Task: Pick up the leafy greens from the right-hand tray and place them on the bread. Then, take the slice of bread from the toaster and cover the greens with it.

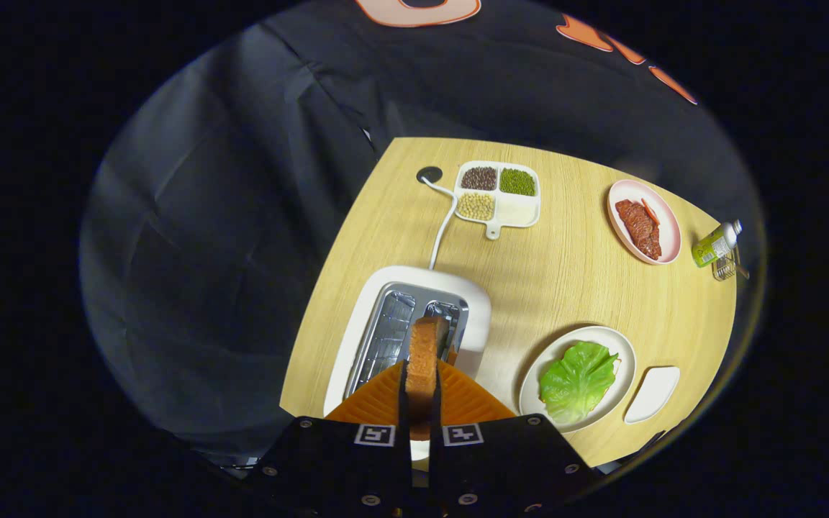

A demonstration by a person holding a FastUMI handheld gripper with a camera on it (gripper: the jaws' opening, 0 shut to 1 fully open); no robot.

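Note:
My gripper (pixel 422 385) is shut on a slice of toasted bread (pixel 423 352), held upright on edge between both fingers, just above the slots of the white toaster (pixel 472 295). To the right of the fingers sits a round white plate (pixel 619 345) with a green leaf (pixel 578 380) spread over it; whatever lies under the leaf is hidden. A small white tray (pixel 652 393) lies just right of that plate, with nothing on it.
Beyond the toaster, its white cord (pixel 443 226) runs to a hole in the wooden table (pixel 565 266). A divided dish of beans (pixel 499 193) stands at the back, a pink plate with meat (pixel 643 221) and a small bottle (pixel 715 244) at the far right.

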